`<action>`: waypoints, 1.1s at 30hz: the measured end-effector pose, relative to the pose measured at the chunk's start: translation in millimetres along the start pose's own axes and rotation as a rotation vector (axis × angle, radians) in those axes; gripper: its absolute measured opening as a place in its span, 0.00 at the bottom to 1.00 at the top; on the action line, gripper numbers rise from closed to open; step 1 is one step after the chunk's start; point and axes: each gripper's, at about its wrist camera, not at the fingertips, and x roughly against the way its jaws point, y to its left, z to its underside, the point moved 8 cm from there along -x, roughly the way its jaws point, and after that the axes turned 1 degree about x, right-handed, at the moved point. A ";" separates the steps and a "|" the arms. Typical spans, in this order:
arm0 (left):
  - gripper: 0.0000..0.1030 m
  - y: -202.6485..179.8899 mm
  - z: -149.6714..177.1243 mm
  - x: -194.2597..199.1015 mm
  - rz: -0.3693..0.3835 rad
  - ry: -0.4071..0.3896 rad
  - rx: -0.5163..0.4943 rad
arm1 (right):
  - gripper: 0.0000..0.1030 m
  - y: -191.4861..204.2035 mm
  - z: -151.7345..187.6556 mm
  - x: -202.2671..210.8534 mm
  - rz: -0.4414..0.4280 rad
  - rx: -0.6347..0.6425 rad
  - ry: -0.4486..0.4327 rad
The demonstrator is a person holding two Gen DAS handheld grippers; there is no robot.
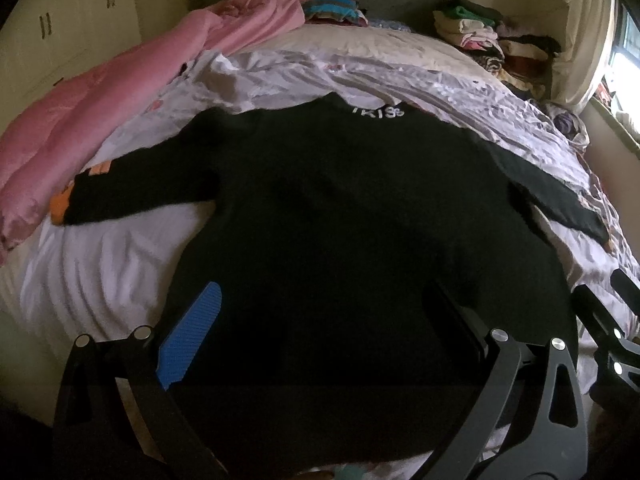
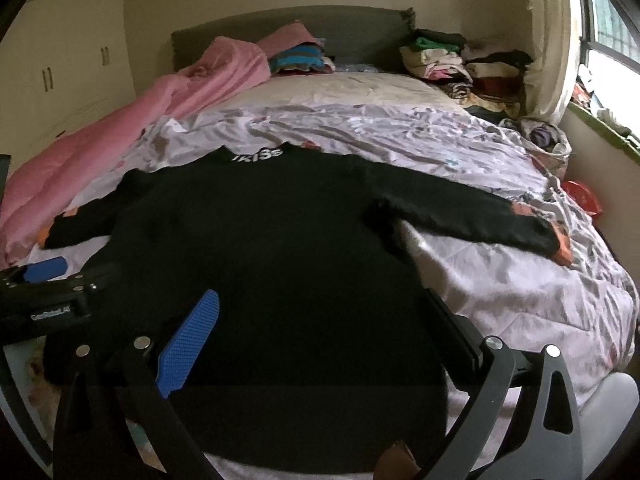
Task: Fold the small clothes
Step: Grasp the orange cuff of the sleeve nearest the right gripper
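Left wrist view: black sweater (image 1: 340, 216) spread flat on bed (image 1: 120, 264), collar with white lettering away from camera, hem nearest, both sleeves out sideways. Left gripper (image 1: 320, 320) poised above hem area, jaws wide apart, nothing between them; blue pad (image 1: 190, 334) visible on one finger. Right gripper's frame just in view at right edge.

Right wrist view: same sweater (image 2: 260, 260) centred on rumpled lilac sheet (image 2: 500, 280), right sleeve (image 2: 472, 216) stretched toward bed edge, orange cuff (image 2: 562, 248) at its end. Right gripper (image 2: 324, 324) also above lower body of sweater, jaws spread, holding nothing. Left gripper (image 2: 44, 280) seen at left edge, near other sleeve.

Likely soft, limp and light, probably a thick knit; no stiffness to hold a shape, so bound to sag and drape wherever unsupported. Fuzzy surface probably grippy against ribbed pads, low slip risk. Not fragile, though a pinch may also catch sheet beneath. Best holds by judgement: sleeve near cuff or shoulder seam for folding sleeves inward, then hem corners, one per gripper, for folding body toward collar.

Pink quilt (image 1: 80, 120) along left side, clothes stacks (image 2: 460, 64) by headboard.
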 end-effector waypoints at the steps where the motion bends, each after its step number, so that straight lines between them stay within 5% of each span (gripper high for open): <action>1: 0.92 -2.8 -3.9 -1.6 -0.001 -0.003 -0.005 | 0.96 -1.8 -1.8 -2.0 0.010 0.002 0.000; 33: 0.92 -55.5 -82.8 -79.8 -0.026 0.054 -0.044 | 0.96 -104.7 -37.1 -81.0 0.215 -0.156 0.034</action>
